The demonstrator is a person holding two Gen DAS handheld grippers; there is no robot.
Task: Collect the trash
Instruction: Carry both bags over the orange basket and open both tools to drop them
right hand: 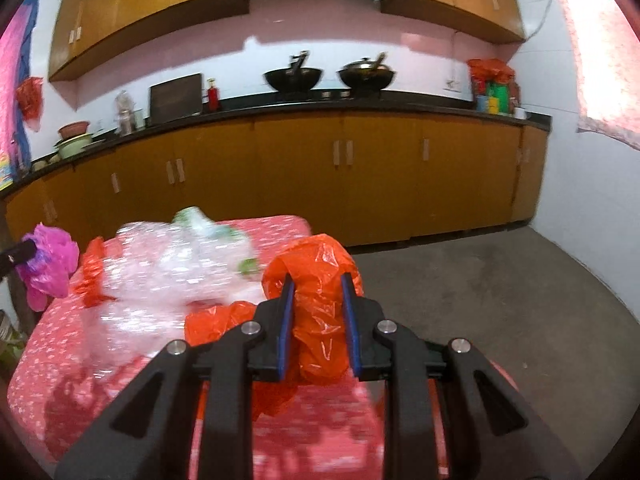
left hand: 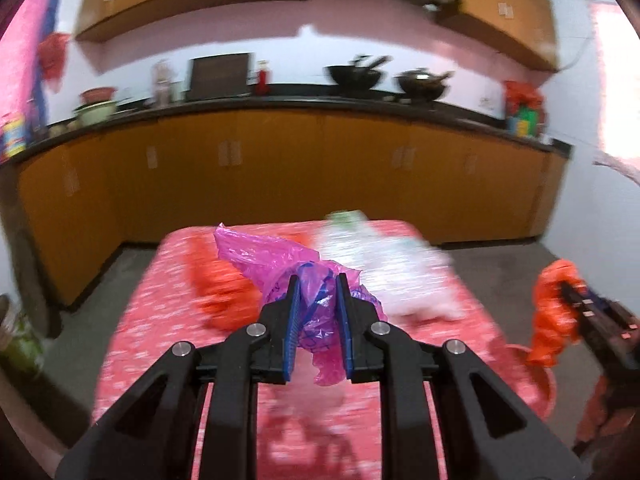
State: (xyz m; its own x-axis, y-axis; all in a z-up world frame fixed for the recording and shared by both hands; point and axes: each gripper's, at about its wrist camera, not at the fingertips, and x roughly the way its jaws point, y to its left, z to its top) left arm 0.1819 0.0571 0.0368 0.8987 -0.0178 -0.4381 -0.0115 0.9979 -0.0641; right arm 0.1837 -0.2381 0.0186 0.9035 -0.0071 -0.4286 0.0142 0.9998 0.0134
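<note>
My left gripper (left hand: 318, 286) is shut on a crumpled pink plastic bag (left hand: 280, 260), held up above the red patterned table (left hand: 160, 320). The same pink bag (right hand: 50, 264) shows at the left edge of the right wrist view. My right gripper (right hand: 318, 284) is shut on a crumpled orange plastic bag (right hand: 320, 320), lifted over the table's right side; that orange bag (left hand: 554, 312) also hangs at the right of the left wrist view. On the table lie a clear plastic wrap bundle (right hand: 168, 272), blurred, and another orange piece (left hand: 224, 296).
A red bucket rim (left hand: 540, 380) shows beside the table at the right. Orange kitchen cabinets (right hand: 320, 176) with a black counter run along the far wall, carrying two woks (right hand: 294, 78) and bowls. Grey floor (right hand: 480, 300) lies to the right of the table.
</note>
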